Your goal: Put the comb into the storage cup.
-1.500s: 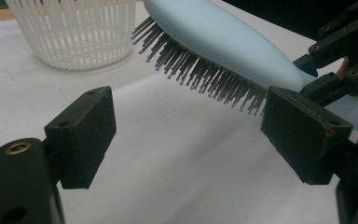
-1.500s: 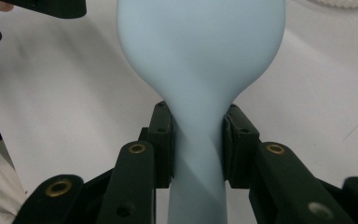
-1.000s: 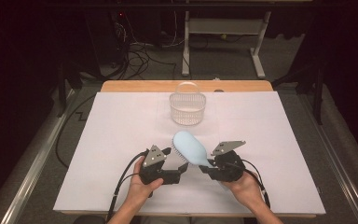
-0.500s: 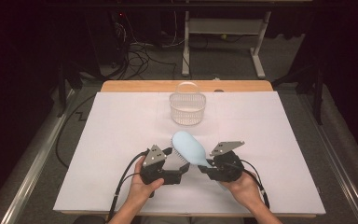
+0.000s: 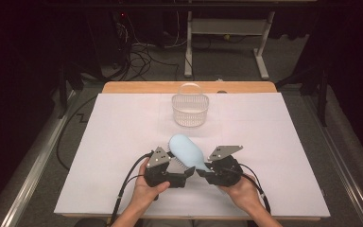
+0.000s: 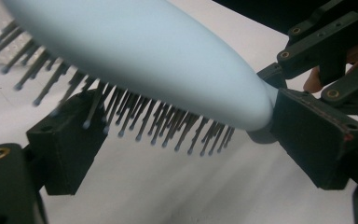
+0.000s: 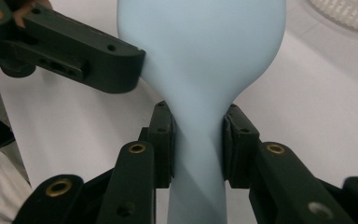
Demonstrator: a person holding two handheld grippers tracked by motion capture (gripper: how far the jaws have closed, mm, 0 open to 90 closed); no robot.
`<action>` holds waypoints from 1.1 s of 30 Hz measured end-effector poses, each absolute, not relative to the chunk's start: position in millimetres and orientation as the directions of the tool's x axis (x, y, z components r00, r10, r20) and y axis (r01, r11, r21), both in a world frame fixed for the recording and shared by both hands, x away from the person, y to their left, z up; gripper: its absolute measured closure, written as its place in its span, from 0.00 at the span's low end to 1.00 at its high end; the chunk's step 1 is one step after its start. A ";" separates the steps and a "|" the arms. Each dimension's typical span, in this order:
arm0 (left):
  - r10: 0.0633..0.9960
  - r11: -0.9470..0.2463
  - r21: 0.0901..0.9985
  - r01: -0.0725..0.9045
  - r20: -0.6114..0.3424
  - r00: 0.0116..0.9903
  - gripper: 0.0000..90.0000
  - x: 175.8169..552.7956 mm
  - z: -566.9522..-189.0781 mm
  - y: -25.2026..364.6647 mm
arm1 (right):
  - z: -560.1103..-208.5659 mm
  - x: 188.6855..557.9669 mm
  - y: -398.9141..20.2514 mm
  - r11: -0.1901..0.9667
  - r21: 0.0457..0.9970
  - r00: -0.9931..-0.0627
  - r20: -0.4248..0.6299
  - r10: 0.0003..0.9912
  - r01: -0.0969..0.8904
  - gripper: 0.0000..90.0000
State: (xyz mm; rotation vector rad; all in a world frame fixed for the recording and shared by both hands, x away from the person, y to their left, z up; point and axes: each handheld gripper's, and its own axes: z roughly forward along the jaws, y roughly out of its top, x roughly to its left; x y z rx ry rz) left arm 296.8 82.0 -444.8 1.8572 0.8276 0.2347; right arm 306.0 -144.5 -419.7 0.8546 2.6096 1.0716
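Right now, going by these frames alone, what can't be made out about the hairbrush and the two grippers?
- Hairbrush handle end: right gripper view, cut off by the bottom edge.
- Whether the left gripper touches the brush: high view too small; left gripper view shows bristles over one jaw, contact unclear.
- Basket contents: too small in the high view.

No readable text, labels, brands, numbers or signs on anything in view.

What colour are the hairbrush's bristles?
Dark grey, on a pale blue hairbrush; the left gripper view shows them best.
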 end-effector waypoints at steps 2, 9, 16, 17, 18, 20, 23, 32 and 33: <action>0.637 -0.219 0.874 0.434 -0.209 0.742 0.12 296.8 -444.9 82.1 | -419.7 304.2 -141.9 0.577 0.694 -0.817 0.026 0.576 0.430 0.78; 0.616 -0.193 0.870 0.454 -0.253 0.746 0.10 298.0 -443.4 82.6 | -419.3 299.4 -134.5 0.583 0.700 -0.831 0.028 0.555 0.413 0.78; 0.621 -0.174 0.877 0.448 -0.256 0.741 0.18 295.9 -439.5 84.3 | -420.5 296.1 -126.9 0.604 0.694 -0.843 0.008 0.538 0.392 0.78; 0.620 -0.175 0.877 0.448 -0.255 0.742 0.20 295.8 -439.4 84.1 | -420.6 296.3 -126.7 0.604 0.692 -0.841 0.007 0.542 0.395 0.78; 0.619 -0.177 0.877 0.447 -0.254 0.743 0.21 295.5 -439.1 83.8 | -420.8 296.5 -126.5 0.605 0.692 -0.840 0.005 0.542 0.394 0.78; 0.616 -0.176 0.880 0.441 -0.251 0.747 0.23 294.9 -438.6 83.4 | -420.9 296.7 -126.7 0.606 0.691 -0.839 0.000 0.545 0.394 0.78; 0.611 -0.178 0.887 0.426 -0.240 0.755 0.26 293.7 -436.6 83.0 | -419.8 297.3 -127.7 0.605 0.693 -0.838 -0.003 0.546 0.392 0.78; 0.591 -0.153 0.890 0.430 -0.266 0.761 0.35 292.5 -432.4 86.1 | -417.5 297.6 -128.0 0.611 0.692 -0.838 -0.017 0.546 0.384 0.77; 0.591 -0.151 0.890 0.431 -0.268 0.761 0.36 292.3 -432.0 86.3 | -417.6 297.7 -127.9 0.612 0.691 -0.837 -0.018 0.546 0.384 0.77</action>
